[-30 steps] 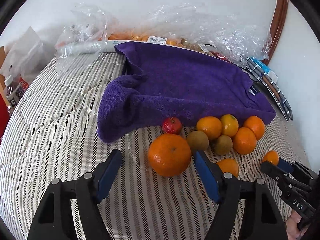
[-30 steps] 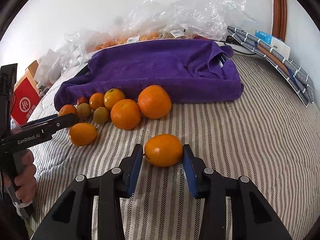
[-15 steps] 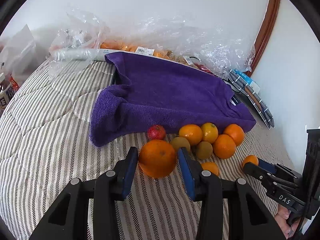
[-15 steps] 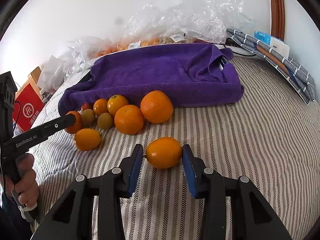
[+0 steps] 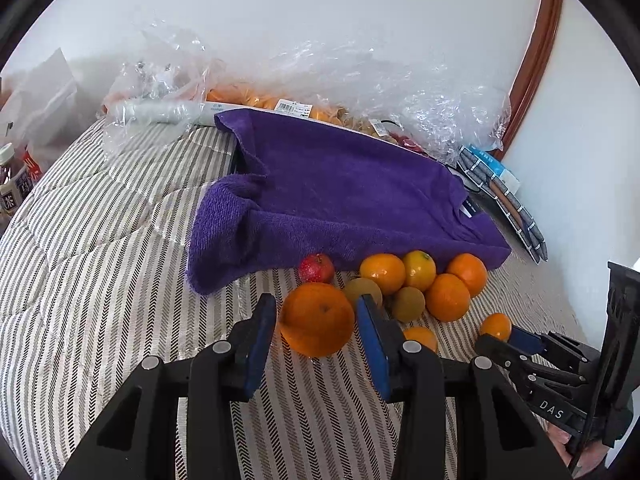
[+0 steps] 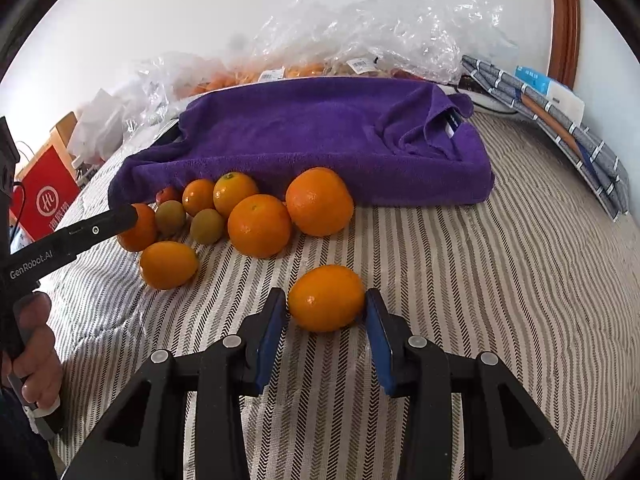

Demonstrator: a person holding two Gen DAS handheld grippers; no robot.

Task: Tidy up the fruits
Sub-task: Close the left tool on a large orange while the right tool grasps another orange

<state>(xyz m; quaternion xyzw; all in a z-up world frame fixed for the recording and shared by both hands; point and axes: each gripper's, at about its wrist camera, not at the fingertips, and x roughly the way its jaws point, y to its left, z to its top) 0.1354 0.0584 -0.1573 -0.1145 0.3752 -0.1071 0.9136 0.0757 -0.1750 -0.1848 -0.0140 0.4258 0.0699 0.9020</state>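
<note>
My left gripper (image 5: 316, 308) is shut on a large orange (image 5: 316, 320) that rests on the striped bedcover (image 5: 100, 280); both blue pads press its sides. Behind it lies a pile of fruit against a purple towel (image 5: 352, 200): a small red apple (image 5: 316, 268), kiwis (image 5: 408, 304) and several oranges (image 5: 447, 298). My right gripper (image 6: 326, 296) is shut on a smaller orange (image 6: 326, 298), apart from the pile and still on the cover. In the right wrist view the left gripper (image 6: 132, 216) reaches into the pile's left end, where the large orange (image 6: 140, 228) shows behind its finger.
Crumpled clear plastic bags (image 5: 360, 80) with more fruit lie behind the towel along the wall. A folded grey checked cloth (image 6: 560, 128) sits at the far right, a red box (image 6: 44, 196) off the bed's left edge. A hand (image 6: 36, 352) holds the left gripper's handle.
The left gripper's jaws went from wide open around the large orange to shut on it, and its view tipped slightly. The right gripper kept its grip on the small orange.
</note>
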